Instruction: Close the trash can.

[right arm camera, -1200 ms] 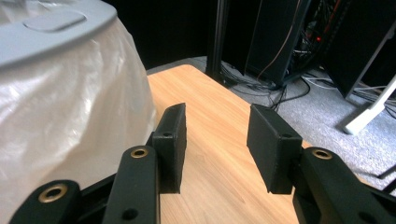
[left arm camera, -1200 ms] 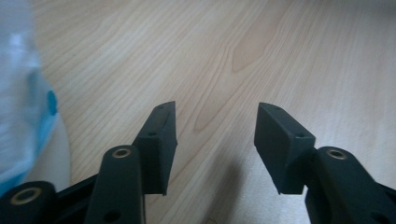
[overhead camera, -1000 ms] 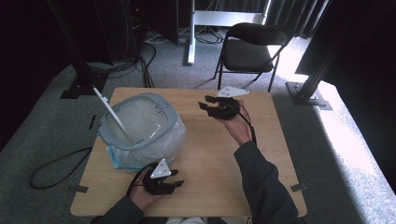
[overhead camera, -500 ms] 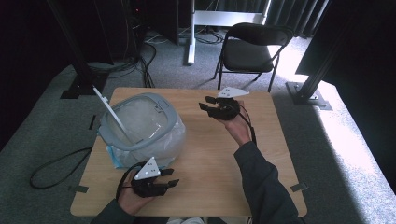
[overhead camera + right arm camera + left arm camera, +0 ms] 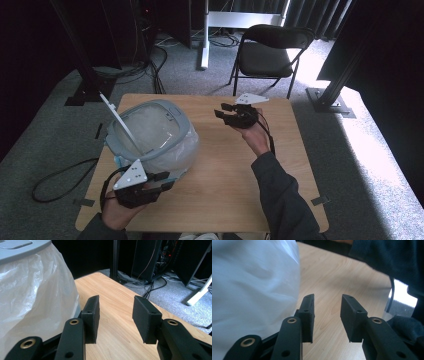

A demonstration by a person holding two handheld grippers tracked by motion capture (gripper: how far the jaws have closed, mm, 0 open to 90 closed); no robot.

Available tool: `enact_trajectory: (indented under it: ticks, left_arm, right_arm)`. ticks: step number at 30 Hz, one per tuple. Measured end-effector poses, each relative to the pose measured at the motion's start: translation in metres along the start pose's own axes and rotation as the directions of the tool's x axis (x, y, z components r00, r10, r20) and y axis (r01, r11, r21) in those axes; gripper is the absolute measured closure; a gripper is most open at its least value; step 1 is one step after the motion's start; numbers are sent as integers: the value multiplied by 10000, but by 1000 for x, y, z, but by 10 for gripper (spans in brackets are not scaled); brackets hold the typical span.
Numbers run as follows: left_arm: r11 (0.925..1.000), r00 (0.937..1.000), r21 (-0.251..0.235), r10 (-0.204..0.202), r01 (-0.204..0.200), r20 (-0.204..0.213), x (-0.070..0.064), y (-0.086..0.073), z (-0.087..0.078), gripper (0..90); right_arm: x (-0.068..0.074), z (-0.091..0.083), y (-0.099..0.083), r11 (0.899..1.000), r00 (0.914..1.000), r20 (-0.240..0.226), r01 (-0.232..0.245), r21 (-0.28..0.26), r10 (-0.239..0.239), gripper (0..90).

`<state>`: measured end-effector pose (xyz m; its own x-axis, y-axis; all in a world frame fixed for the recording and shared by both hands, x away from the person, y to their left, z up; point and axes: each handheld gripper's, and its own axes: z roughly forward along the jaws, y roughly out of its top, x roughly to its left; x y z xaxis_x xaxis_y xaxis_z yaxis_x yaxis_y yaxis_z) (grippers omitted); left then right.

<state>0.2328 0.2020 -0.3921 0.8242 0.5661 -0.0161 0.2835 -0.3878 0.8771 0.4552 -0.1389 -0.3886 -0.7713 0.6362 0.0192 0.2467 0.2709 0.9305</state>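
Left tool (image 5: 162, 181) nearest the bagged bin (image 5: 150, 132).
We see both tools gaping, empty; bin just beyond ours, toward the surface's (image 5: 225, 170) far-left corner.

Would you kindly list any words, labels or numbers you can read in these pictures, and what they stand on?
None can be read. The bin, its plastic liner, the table and both grippers, left and right, show no text; a small mark on the bin's rim is too blurred to tell.
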Motion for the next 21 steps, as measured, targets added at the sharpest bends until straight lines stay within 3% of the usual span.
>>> enact_trajectory:
  ticks: [6, 14, 15, 21]
  left_arm:
    - [9998, 9985, -189, -42, 32, -548, 7, 7, -27, 669]
    - [9989, 9974, -468, -78, 44, -722, 12, 14, -56, 708]
    - [9980, 9964, -623, -149, 98, -829, 14, 15, -67, 708]
    - [9951, 9863, -987, -216, 54, -1636, 25, 20, -91, 767]
  right_arm:
    - [0, 2, -1, 10000, 10000, -23, -10, 51, 10, 561]
    - [-1, 4, -4, 9998, 9999, 111, -29, 198, 27, 557]
    - [-2, 4, -4, 9997, 9999, 115, -81, 218, 79, 557]
    - [-9, 9, -13, 9984, 9987, 308, -410, 377, 399, 555]
